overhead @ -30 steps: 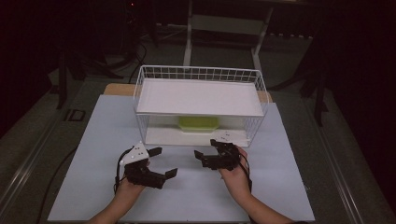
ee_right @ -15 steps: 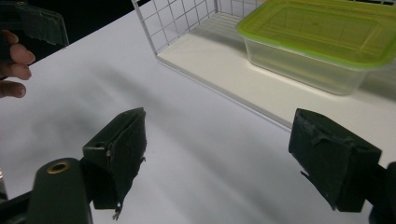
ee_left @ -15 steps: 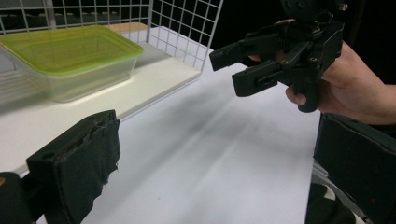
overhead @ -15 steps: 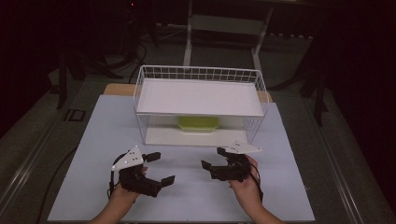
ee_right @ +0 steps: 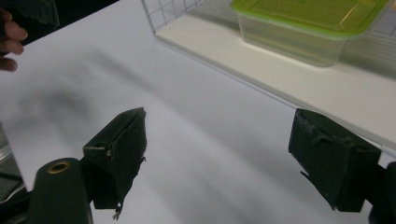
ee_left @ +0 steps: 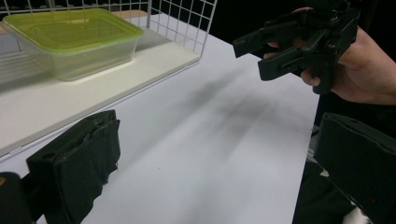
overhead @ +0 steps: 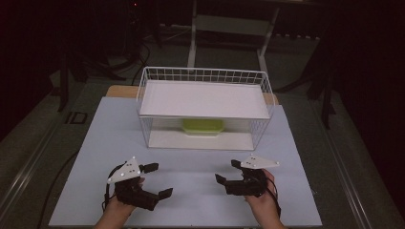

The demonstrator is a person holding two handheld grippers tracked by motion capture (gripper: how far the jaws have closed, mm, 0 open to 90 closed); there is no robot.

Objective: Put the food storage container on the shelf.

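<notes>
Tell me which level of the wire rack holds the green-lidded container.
The lower shelf: the green-lidded container sits on it, under the bare upper shelf.

green-lidded clear plastic container [ee_right: 308, 28]: right end cut by upper right frame edge | high view: container mostly hidden under white wire basket's shelf [overhead: 203, 99]

Table [overhead: 95, 143]: pale lavender-white top, lit from above, wooden edge [overhead: 119, 89] at its far side. Floor [overhead: 28, 143]: grey, dim. Beyond the table: dark room, a pale metal frame [overhead: 229, 24] with upright legs, black stands and cables [overhead: 138, 52].
</notes>
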